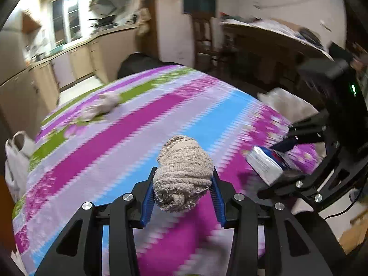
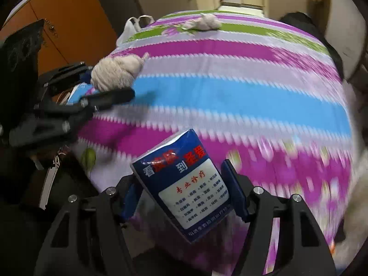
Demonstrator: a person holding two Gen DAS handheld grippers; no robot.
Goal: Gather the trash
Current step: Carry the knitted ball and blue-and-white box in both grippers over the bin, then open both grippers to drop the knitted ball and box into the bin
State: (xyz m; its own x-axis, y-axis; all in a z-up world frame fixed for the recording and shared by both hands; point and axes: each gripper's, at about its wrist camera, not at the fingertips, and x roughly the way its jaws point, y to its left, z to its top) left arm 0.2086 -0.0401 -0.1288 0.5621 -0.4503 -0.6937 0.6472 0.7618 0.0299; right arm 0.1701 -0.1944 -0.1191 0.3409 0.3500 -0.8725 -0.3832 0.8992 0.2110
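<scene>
My left gripper (image 1: 182,191) is shut on a wadded beige cloth (image 1: 184,172) and holds it above the striped tablecloth (image 1: 110,142). It also shows in the right wrist view (image 2: 110,85), with the cloth wad (image 2: 117,71) in it. My right gripper (image 2: 181,195) is shut on a blue tissue pack (image 2: 184,179) with white and red print. The pack also shows in the left wrist view (image 1: 266,163), at the right, held by the right gripper (image 1: 276,163). Another crumpled beige cloth (image 1: 101,105) lies on the far left of the table, also in the right wrist view (image 2: 204,23).
A white plastic bag (image 1: 16,158) hangs at the table's left edge, also seen in the right wrist view (image 2: 131,30). Kitchen cabinets (image 1: 76,59) stand behind. A wooden chair (image 1: 204,41) and a cluttered table (image 1: 271,36) are at the back right. An orange cabinet (image 2: 69,20) stands on the left.
</scene>
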